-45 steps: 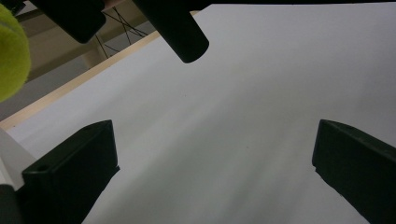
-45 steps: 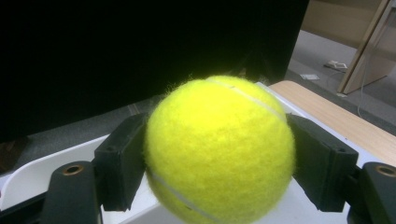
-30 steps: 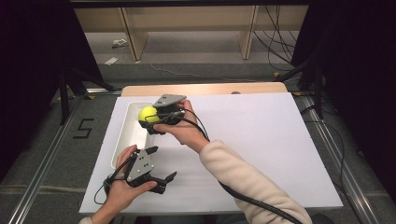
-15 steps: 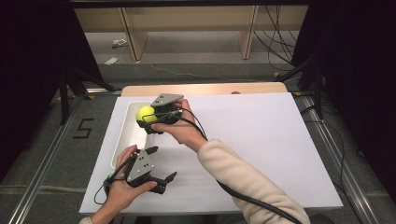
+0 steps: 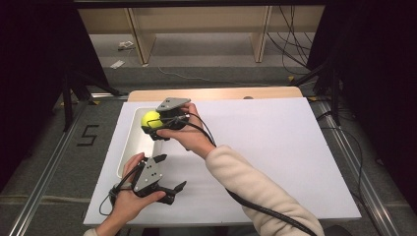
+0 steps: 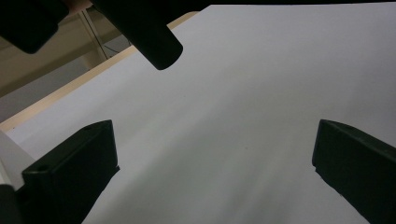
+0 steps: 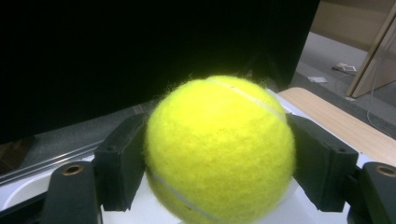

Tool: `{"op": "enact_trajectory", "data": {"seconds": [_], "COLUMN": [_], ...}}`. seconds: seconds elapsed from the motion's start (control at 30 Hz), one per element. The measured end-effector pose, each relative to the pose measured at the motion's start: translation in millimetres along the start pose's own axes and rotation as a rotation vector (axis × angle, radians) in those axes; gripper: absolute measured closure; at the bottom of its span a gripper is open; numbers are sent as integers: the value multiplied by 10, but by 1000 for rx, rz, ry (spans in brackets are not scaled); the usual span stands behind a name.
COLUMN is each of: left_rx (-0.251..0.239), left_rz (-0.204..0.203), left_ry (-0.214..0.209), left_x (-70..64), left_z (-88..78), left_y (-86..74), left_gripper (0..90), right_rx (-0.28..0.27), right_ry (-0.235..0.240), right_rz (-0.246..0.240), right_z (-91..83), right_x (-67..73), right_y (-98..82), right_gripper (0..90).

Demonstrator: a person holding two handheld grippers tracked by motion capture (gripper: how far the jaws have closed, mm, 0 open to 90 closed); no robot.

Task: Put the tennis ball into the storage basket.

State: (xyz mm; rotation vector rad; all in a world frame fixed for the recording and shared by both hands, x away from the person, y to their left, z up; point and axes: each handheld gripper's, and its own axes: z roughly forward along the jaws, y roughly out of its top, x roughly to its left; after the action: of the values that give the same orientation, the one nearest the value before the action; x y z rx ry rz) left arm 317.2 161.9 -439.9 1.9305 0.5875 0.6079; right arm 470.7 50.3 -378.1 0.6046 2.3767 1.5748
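Little moved: right gripper (image 5: pixel 153 124) stays clamped on tennis ball (image 5: pixel 151 119) above tray (image 5: pixel 129 147), poised to drop; left gripper (image 5: pixel 169 173) idle, jaws wide.

Tennis ball (image 7: pixel 219 149): yellow felt, showing fuzzy and matt, with a smooth pale seam. Tray (image 5: pixel 129 147): white plastic, looking smooth, faintly glossy. Bench (image 5: pixel 275 147): white sheet lying matt over a pale wood edge. Right hand-held gripper (image 5: pixel 153 129): black matt plastic pads
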Motion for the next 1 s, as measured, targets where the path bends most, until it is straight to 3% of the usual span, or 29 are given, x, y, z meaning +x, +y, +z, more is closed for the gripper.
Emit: {"op": "enact_trajectory", "data": {"seconds": [1.0], "left_rx": [1], "left_rz": [1], "left_ry": [-3], "left_x": [-4], "left_z": [-3], "left_y": [3], "left_gripper": [0], "right_rx": [19], "right_ry": [18], "right_rz": [-2], "right_z": [167], "right_x": [47], "right_y": [41], "right_gripper": [266]}}
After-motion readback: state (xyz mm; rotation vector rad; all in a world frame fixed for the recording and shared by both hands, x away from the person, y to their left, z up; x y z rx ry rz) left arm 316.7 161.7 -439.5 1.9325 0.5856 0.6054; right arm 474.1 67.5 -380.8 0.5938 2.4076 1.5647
